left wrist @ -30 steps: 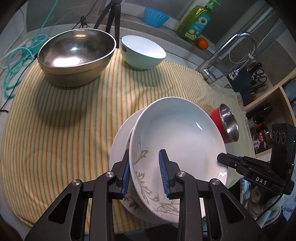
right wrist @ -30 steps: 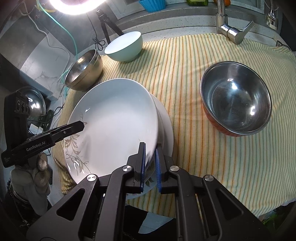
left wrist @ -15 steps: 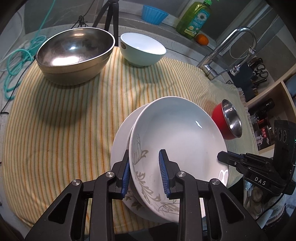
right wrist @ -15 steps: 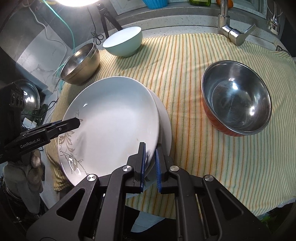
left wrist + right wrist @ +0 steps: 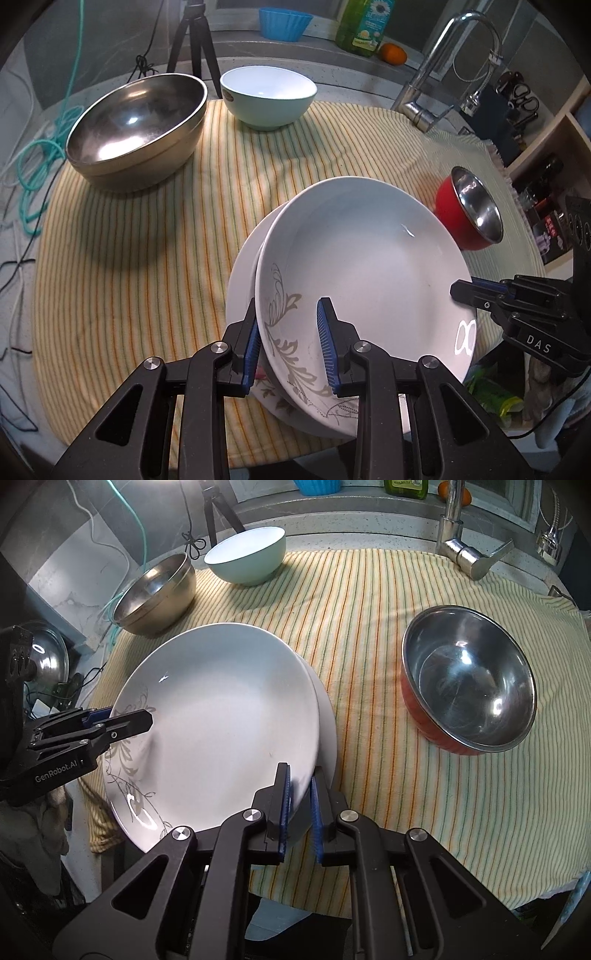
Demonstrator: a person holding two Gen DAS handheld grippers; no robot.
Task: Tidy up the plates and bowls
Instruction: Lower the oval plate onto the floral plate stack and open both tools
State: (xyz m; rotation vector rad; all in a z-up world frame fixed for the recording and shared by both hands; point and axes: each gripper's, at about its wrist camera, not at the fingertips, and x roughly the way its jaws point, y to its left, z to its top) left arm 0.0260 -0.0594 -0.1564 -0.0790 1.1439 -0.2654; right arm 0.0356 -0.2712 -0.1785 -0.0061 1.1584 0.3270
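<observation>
A white deep plate (image 5: 362, 258) with a grey leaf pattern hangs tilted between both grippers, just over a second white plate (image 5: 242, 269) that lies on the striped cloth. My left gripper (image 5: 288, 317) is shut on the patterned side of its rim, one pad outside and one inside. My right gripper (image 5: 300, 788) is shut on the opposite edge of the plate (image 5: 221, 709). The lower plate (image 5: 328, 716) peeks out to the right. Each gripper shows in the other's view: the right gripper (image 5: 461, 291) and the left gripper (image 5: 146, 718).
A large steel bowl (image 5: 136, 125) and a mint bowl (image 5: 267, 96) stand at the far side of the striped cloth (image 5: 129, 258). A red bowl with a steel inside (image 5: 469, 675) sits to the right. A faucet (image 5: 465, 550) rises behind it. The cloth's near edge hangs over the counter.
Both grippers keep their hold on the top plate. The left wrist has rolled a little, so the plate's tilt has shifted slightly; it stays over the lower plate.
</observation>
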